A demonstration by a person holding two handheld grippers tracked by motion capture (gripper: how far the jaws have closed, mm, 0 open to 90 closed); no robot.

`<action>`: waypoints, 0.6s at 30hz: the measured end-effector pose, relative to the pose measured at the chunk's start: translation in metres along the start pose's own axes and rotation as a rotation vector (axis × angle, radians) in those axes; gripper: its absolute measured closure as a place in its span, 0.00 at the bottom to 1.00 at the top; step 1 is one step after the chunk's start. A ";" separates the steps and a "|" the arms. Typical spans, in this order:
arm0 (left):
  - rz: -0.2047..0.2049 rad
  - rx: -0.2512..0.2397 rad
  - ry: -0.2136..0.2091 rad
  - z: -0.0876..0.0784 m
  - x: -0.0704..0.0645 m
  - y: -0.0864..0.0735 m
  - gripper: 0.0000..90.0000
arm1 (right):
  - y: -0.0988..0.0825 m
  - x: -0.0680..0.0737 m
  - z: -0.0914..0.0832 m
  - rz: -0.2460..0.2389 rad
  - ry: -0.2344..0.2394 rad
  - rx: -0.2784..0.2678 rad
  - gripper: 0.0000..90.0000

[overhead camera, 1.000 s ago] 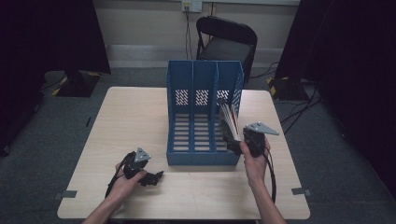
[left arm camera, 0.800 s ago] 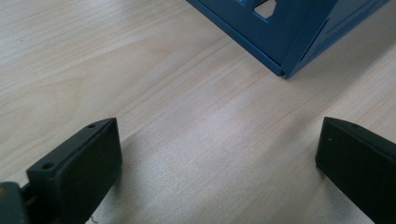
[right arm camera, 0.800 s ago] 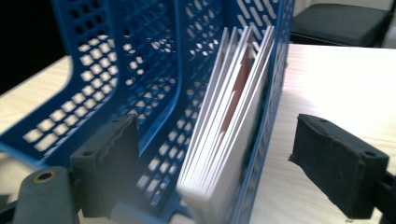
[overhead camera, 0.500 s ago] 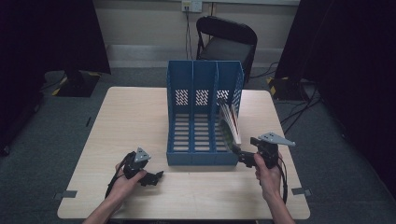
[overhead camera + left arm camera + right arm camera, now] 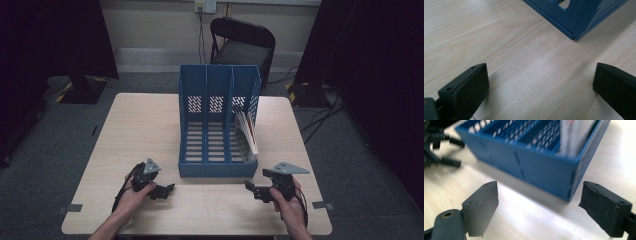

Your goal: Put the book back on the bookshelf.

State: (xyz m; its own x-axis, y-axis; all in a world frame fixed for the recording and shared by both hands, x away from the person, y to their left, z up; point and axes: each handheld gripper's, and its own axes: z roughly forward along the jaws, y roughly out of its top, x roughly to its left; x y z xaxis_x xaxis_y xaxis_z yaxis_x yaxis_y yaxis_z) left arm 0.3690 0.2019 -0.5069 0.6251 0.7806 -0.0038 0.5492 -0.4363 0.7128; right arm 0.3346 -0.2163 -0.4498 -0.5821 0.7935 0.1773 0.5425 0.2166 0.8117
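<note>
A blue three-slot file rack (image 5: 217, 125) lies on the wooden table (image 5: 140, 125), its open side up. A few booklets (image 5: 246, 132) lean in its right slot. My right gripper (image 5: 250, 187) is low over the table just in front of the rack's right front corner. It points left, and its jaws are open with nothing between them. In the right gripper view the rack's front wall (image 5: 529, 162) and the booklets (image 5: 576, 137) lie beyond the open right gripper (image 5: 539, 205). My left gripper (image 5: 167, 189) rests open by the rack's left front corner (image 5: 579, 22).
A black folding chair (image 5: 240, 47) stands behind the table's far edge. Dark curtains hang at both sides of the room. Cables trail on the grey floor at the right. Bare tabletop (image 5: 210, 210) stretches between the two grippers.
My right gripper has drawn back from the booklets in the right slot, toward the table's front edge and lower, and now points left. The left gripper has stayed put.
</note>
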 end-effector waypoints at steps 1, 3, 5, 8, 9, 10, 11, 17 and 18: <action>-0.001 0.000 0.001 0.000 0.000 0.000 0.00 | -0.003 0.001 0.002 -0.014 0.006 0.016 0.16; -0.002 0.000 0.002 0.000 0.000 0.000 0.00 | -0.010 0.003 0.006 -0.036 0.009 0.043 0.16; -0.003 0.000 0.003 0.000 0.000 0.000 0.00 | -0.016 0.004 0.010 -0.050 0.018 0.057 0.16; -0.004 0.001 0.004 0.000 -0.001 0.000 0.00 | -0.026 0.006 0.019 -0.058 0.025 0.096 0.16; -0.004 0.001 0.004 0.000 -0.001 0.000 0.00 | -0.028 0.008 0.022 -0.063 0.024 0.107 0.16; -0.003 0.001 0.004 0.000 -0.001 0.000 0.00 | -0.029 0.010 0.024 -0.065 0.037 0.114 0.16; -0.003 0.001 0.004 0.000 -0.001 0.000 0.00 | -0.030 0.012 0.025 -0.078 0.039 0.113 0.16; -0.007 0.000 0.005 0.000 -0.001 0.000 0.00 | -0.032 0.020 0.036 -0.132 -0.025 0.147 0.18; -0.008 0.000 0.006 0.000 -0.001 0.000 0.00 | -0.034 0.020 0.039 -0.133 -0.022 0.163 0.17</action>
State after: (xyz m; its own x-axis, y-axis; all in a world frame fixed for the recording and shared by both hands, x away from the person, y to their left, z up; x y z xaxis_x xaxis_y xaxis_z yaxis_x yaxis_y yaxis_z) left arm 0.3681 0.2011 -0.5070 0.6174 0.7867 -0.0056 0.5542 -0.4298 0.7128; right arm 0.3278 -0.1854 -0.4949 -0.6430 0.7635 0.0610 0.5533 0.4079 0.7263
